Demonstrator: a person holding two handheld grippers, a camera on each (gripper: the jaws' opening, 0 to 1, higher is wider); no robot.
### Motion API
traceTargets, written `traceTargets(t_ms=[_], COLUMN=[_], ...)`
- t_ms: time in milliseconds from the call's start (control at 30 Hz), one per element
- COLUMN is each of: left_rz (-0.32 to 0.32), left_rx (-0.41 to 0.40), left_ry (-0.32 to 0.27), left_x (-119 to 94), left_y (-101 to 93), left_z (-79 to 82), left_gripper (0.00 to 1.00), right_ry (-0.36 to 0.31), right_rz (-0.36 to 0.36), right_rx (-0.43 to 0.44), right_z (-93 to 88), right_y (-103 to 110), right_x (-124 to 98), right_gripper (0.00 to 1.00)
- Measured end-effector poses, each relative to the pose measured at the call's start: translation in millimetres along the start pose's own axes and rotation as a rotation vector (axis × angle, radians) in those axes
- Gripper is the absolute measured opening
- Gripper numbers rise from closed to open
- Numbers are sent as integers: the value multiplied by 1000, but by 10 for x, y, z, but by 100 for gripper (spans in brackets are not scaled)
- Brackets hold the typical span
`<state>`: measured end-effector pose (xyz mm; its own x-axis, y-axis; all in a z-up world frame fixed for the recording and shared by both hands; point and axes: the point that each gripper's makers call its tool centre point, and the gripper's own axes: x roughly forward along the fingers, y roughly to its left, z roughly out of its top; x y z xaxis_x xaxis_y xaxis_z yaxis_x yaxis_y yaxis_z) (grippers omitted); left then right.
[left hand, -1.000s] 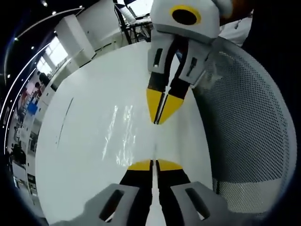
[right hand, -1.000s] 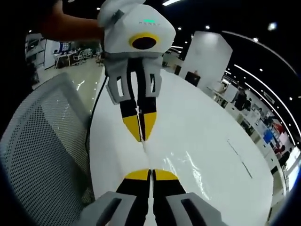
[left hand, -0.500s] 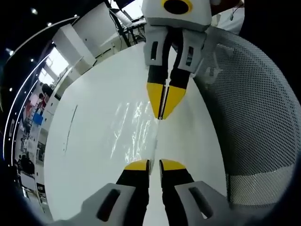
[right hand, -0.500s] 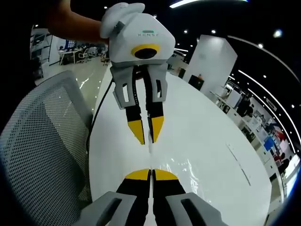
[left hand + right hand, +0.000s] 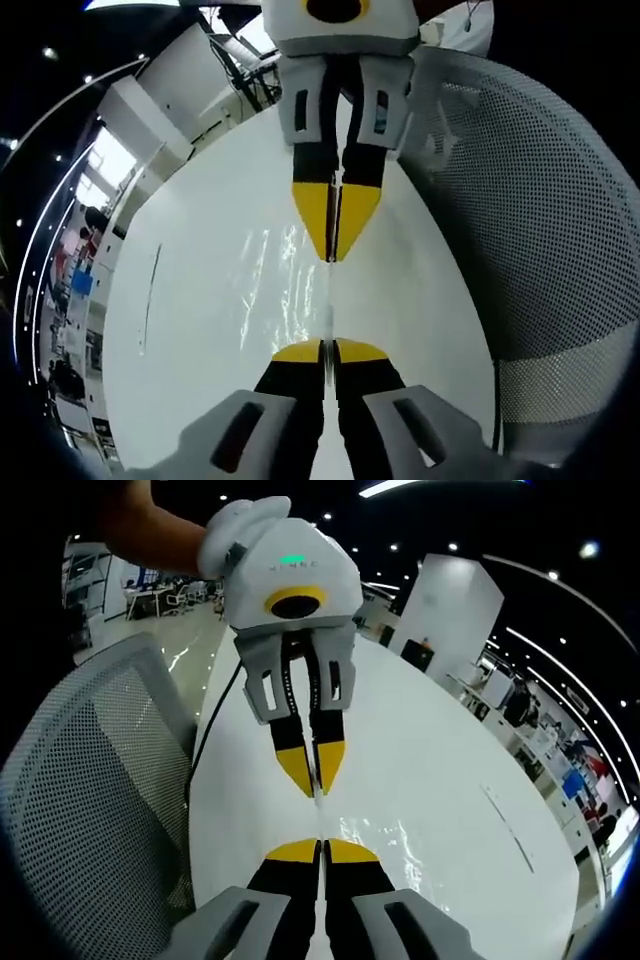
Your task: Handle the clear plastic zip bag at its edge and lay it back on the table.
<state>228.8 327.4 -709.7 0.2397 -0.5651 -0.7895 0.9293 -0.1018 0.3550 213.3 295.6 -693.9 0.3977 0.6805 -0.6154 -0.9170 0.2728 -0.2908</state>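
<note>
Stretching between both grippers, the bag (image 5: 285, 290) is pinched at its edge by the closed left gripper (image 5: 329, 351) and closed right gripper (image 5: 321, 851) above the table (image 5: 200, 300).

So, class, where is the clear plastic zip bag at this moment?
In the left gripper view, the clear plastic zip bag lies over the white table, its edge pinched between the left hand-held gripper below and the right hand-held gripper above, beside the grey mesh chair.
</note>
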Motion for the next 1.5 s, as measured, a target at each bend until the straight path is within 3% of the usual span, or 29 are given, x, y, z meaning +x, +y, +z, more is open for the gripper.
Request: traceTargets(t_ms=[833,1500], left_rz=[5,-15], left_rx=[-44,-38], left_ry=[6,0], left_x=[-33,-49], left_y=[36,24], left_z=[43,193], left_gripper=[0,0], right_ry=[-17,-24], right_rz=[13,20], right_rx=[1,-28], right_z=[116,184], right_y=[-4,4], right_x=[53,123], right_gripper=[5,5])
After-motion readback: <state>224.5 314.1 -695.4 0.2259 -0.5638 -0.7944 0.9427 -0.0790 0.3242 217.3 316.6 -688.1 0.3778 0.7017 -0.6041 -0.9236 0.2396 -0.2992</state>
